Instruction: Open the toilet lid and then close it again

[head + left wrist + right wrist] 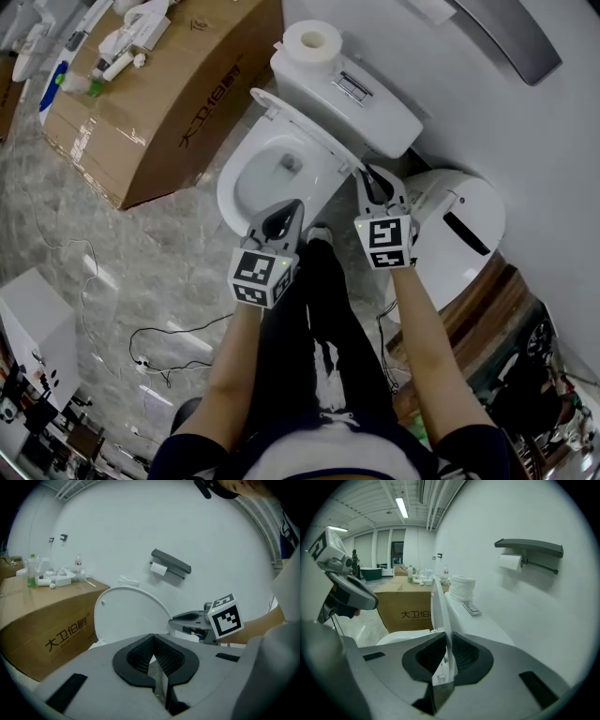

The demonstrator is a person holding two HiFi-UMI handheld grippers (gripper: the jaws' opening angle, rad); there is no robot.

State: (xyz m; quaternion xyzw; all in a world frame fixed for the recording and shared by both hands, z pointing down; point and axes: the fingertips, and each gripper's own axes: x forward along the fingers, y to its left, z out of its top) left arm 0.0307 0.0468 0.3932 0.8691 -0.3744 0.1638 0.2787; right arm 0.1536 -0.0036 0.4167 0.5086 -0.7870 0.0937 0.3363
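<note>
The white toilet lid (pixel 300 120) stands raised, almost upright in front of the tank (pixel 352 94), with the bowl (pixel 267 178) uncovered below. My right gripper (pixel 367 173) is shut on the lid's right edge. In the right gripper view the thin lid edge (pixel 439 604) runs up from between the pads of this gripper (pixel 447 656). My left gripper (pixel 289 208) hovers over the bowl's front rim, shut with nothing in it. In the left gripper view its closed tips (pixel 152 656) point at the lid's face (pixel 126 613), and the right gripper (pixel 177 619) shows at the lid's right side.
A large cardboard box (pixel 159 94) with bottles on top stands left of the toilet. A round white bin (pixel 459 225) sits to the right. A toilet roll (pixel 312 42) rests on the tank. Cables (pixel 159 347) lie on the floor. A paper holder (pixel 529 550) hangs on the wall.
</note>
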